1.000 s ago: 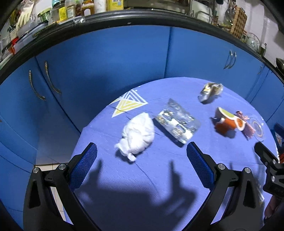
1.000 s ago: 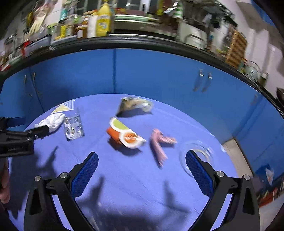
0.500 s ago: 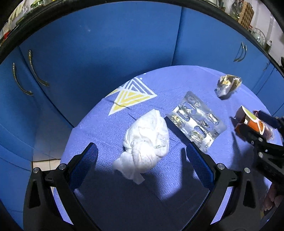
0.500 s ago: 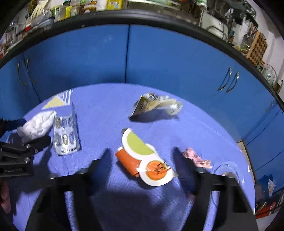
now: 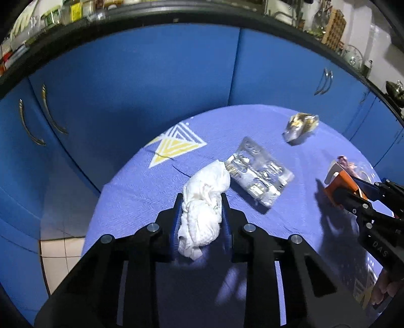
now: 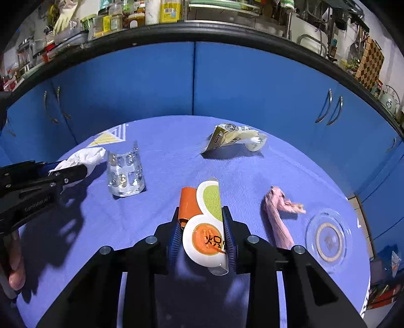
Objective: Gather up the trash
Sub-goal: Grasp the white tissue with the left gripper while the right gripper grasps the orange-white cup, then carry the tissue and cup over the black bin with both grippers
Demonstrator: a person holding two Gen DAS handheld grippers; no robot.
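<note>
Now the crumpled white tissue (image 5: 204, 201) sits pinched between the blue pads of the left claw (image 5: 200, 201), whose jaws have just closed on it; its far end pokes out beyond the fingertips and its near end hangs loose between the black arms. The orange-and-white wrapper (image 6: 204, 222) is clamped the same way in the right claw (image 6: 202, 222), whose jaws have also just been closing, the pads pressing both its edges. Both pieces still lie on the bench (image 6: 164, 161).

Just ahead and to the right of the left claw lies a clear pill blister pack (image 5: 257, 171), nearly touching the tissue. Farther off, ahead and right, is a crumpled silvery packet (image 5: 299, 126). To the right of the right claw lie a twisted pink scrap (image 6: 277, 214) and, beyond it near the bench edge, a clear round lid (image 6: 328, 237) with a faint printed ring.

Printing on the wrapper is partly covered by the right pad, and the packet's label is too small to read. In the left view the wrapper is mostly hidden behind the right claw's arm, and the pink scrap and lid are barely visible behind it. A hand (image 6: 14, 262) shows only as fingertips at the left edge of the right view.

A blue cloth with a yellow-and-white triangle pattern (image 5: 176, 146) covers the round bench. Blue cupboard doors (image 6: 252, 83) with curved metal handles stand behind, under a dark worktop crowded with bottles and jars (image 6: 141, 15).
</note>
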